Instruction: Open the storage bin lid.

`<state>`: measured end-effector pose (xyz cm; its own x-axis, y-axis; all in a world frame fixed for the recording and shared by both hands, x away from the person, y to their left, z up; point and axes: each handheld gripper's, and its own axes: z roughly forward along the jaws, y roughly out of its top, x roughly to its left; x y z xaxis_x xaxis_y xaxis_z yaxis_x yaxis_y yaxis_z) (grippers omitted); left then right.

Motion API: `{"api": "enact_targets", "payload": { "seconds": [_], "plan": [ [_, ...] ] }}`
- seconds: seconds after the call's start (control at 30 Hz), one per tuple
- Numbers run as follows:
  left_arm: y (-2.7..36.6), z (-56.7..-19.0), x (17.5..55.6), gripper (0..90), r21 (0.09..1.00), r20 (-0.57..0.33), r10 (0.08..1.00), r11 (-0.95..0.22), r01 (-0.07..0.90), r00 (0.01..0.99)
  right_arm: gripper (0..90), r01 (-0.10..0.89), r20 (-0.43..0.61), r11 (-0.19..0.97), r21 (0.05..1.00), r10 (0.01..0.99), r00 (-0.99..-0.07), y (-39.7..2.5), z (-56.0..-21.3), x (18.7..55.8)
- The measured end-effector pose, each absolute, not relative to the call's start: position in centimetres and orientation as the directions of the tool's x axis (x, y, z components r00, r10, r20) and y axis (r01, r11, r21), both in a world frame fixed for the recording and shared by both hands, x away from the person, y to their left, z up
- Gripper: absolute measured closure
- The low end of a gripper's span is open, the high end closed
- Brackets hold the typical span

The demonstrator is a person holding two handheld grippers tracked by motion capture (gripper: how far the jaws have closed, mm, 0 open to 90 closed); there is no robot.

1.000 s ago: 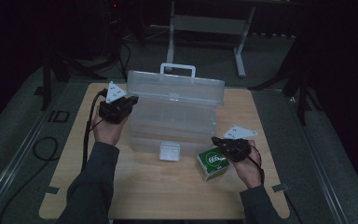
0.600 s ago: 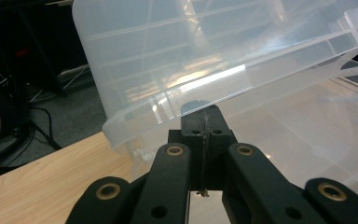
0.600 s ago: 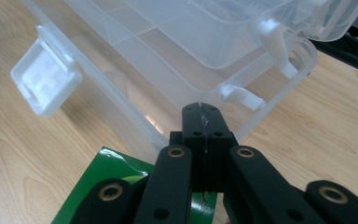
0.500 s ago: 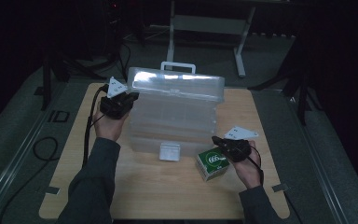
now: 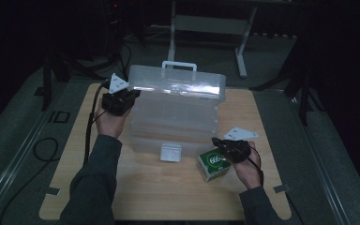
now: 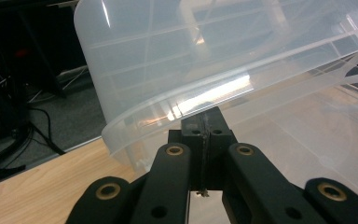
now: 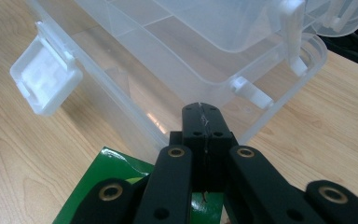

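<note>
High view: left hand-held gripper [image 5: 133, 97] under lid [image 5: 178, 86]

Both grippers: left gripper [image 5: 118, 101] and right gripper [image 5: 233, 149] black, two-jaw, brass-ringed screws on linkage arms [image 6: 174, 150], grey three-cornered plate [image 5: 240, 134] on top, black cable [image 5: 90, 131] trailing. Dark long sleeves [image 5: 96, 173] on person.

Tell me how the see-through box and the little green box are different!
The see-through plastic box is much bigger than the little green box. You can look through the plastic box's walls, while the green box is solid with white print. The plastic box has its lid lifted, with the left gripper at its edge; the green box looks closed. Both sit on the wooden table.
</note>
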<state>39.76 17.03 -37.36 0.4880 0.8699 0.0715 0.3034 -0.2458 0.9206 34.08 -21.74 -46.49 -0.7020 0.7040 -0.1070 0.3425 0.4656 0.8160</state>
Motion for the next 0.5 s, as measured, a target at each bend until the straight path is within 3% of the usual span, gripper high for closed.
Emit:
{"api": "enact_targets", "payload": {
  "seconds": [0.5],
  "plan": [
    [16.9, -36.8, 41.4, 90.0, 0.916, 0.064, 0.869, -0.245, 0.316, 0.49, 90.0, 0.341, -0.111, 0.471, 0.813, 0.7, -0.705, -21.7, -46.5, 34.1]
  ]
}}
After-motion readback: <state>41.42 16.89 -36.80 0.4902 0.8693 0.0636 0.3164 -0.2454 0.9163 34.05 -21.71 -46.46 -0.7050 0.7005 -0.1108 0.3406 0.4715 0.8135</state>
